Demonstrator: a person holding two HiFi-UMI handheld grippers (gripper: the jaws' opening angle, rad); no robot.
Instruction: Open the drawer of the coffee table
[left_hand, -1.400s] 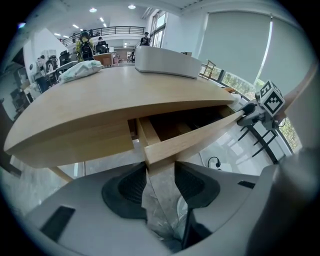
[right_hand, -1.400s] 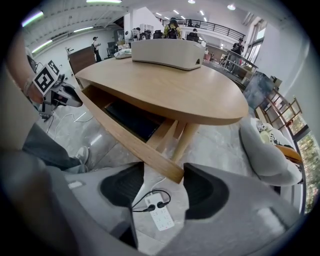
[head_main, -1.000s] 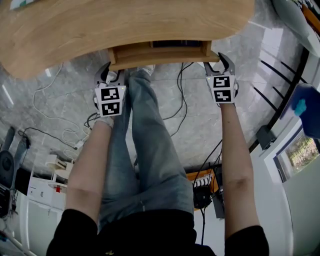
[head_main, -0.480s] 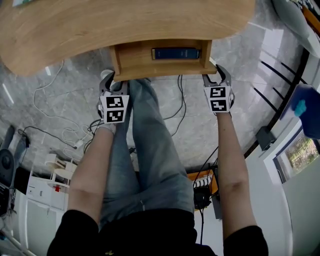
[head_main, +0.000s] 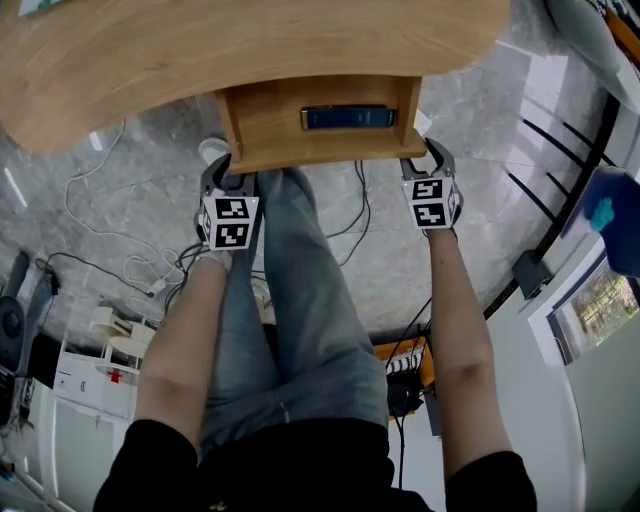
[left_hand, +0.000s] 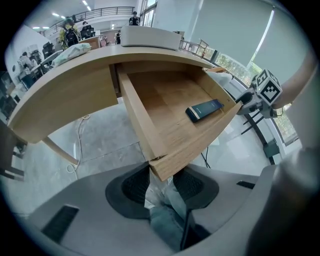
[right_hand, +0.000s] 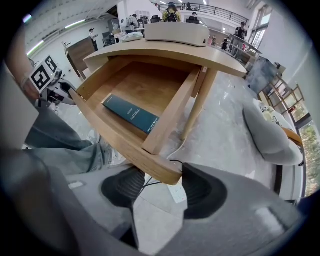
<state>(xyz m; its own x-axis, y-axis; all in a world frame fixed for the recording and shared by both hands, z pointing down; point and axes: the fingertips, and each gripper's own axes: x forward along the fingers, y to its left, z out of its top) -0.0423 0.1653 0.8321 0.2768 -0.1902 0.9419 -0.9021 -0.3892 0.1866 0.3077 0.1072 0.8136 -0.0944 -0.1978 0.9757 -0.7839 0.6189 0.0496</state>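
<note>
The light wooden coffee table (head_main: 250, 40) has its drawer (head_main: 320, 150) pulled out toward me. A dark blue book (head_main: 347, 117) lies inside it. My left gripper (head_main: 228, 172) grips the left corner of the drawer front, and its jaws are closing on it. In the left gripper view the corner (left_hand: 167, 167) sits wedged between the two pads of the left gripper (left_hand: 162, 175). My right gripper (head_main: 428, 160) holds the right corner the same way, its jaws closing too. In the right gripper view the rounded corner (right_hand: 165, 172) lies between the right gripper's (right_hand: 160, 182) pads.
My legs in jeans (head_main: 300, 300) stand under the drawer front. Cables (head_main: 100, 220) trail over the marble floor. A white rack (head_main: 80, 380) stands at lower left. A table leg (right_hand: 197, 105) and a grey seat (right_hand: 270, 135) are to the right.
The drawer has slid further out from under the tabletop, uncovering the blue book. Both grippers have moved toward me with the drawer front.
</note>
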